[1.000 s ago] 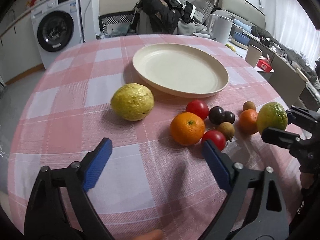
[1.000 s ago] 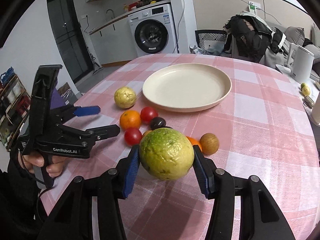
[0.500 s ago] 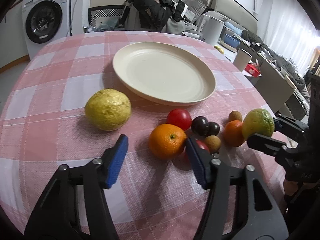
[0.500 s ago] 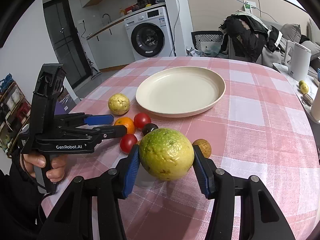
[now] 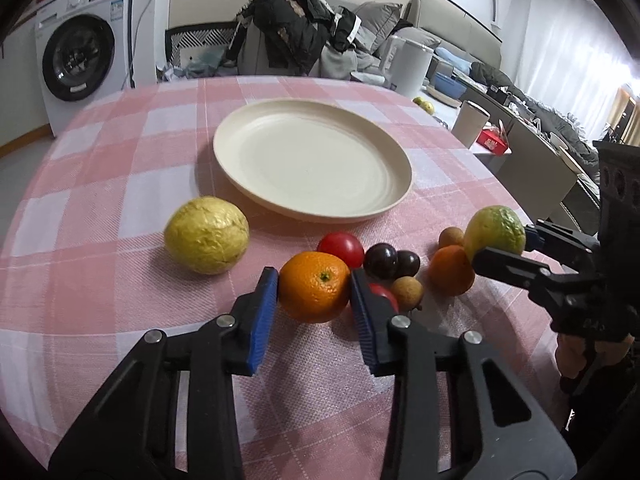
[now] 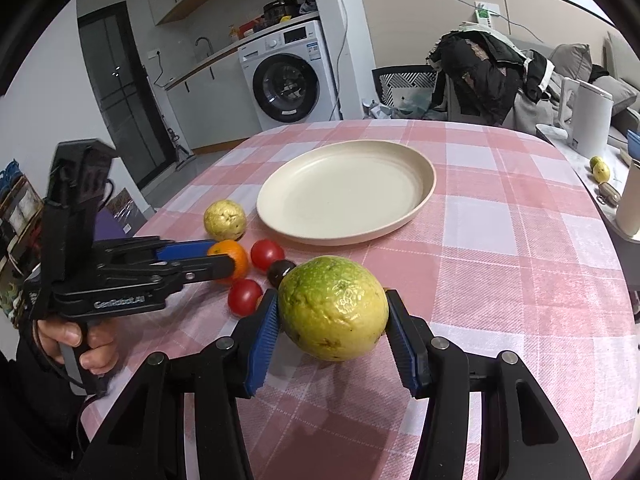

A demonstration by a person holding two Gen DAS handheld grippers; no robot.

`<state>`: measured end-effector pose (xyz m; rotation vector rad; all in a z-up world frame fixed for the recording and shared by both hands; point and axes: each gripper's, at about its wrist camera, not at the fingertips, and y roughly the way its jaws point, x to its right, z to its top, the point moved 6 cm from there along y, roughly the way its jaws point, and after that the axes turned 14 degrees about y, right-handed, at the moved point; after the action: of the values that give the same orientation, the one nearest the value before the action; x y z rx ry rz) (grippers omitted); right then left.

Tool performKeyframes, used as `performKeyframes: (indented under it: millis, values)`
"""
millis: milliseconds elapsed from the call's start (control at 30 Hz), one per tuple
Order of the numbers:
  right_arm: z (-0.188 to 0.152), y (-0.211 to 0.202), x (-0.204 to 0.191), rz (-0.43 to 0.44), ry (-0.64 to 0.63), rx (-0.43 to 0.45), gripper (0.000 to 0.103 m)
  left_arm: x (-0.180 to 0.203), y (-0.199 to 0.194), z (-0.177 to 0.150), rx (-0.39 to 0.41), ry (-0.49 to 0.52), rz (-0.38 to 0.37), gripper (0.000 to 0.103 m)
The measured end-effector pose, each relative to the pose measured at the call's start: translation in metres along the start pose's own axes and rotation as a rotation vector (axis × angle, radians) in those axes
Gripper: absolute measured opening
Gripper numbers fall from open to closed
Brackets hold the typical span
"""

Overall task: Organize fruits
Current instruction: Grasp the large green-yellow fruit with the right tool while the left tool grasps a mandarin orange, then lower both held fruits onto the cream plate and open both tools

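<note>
My left gripper (image 5: 314, 277) is low over the pink checked table, its jaws closing. Both blue pads touch the sides of a large orange (image 5: 314, 286), which rests on the cloth. My right gripper (image 6: 332, 308) is shut on a green-yellow fruit (image 6: 334, 306), held above the table to the right of the fruit cluster. A cream plate (image 5: 312, 160) lies beyond with nothing on it. A wrinkled yellow fruit (image 5: 206, 240) sits to the left. Beside the orange lie red tomatoes (image 5: 340, 244), dark plums (image 5: 382, 255), a brown longan (image 5: 407, 288) and a smaller orange (image 5: 450, 270).
A chair draped with dark clothes (image 5: 296, 32) stands behind the table, with a washing machine (image 5: 76, 60) at the back left. A white kettle (image 6: 584, 116) and a cup (image 5: 472, 122) stand off the table's right side. A person's hand (image 6: 72, 340) holds the left gripper's handle.
The left gripper's jaws have come together from wide apart, and it has moved in until its pads touch the large orange. The right gripper still holds the green-yellow fruit, barely moved.
</note>
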<state>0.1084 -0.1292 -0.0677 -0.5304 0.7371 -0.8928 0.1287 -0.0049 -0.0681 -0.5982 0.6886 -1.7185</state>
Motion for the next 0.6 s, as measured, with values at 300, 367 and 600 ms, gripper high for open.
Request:
performKeyframes:
  millis: [300,367,600]
  values:
    - [0.020,-0.004,0.003,-0.023,0.034,0.071,0.053,-0.002,-0.026,0.015,0.078,0.028,0.071,0.033]
    - [0.027,-0.004,0.002,-0.023,0.035,0.085,0.053,-0.002,-0.028,0.019,0.090,0.034,0.081,0.033]
    - [0.048,0.004,0.002,-0.022,0.059,0.104,0.053,-0.001,-0.028,0.037,0.124,0.068,0.128,0.033]
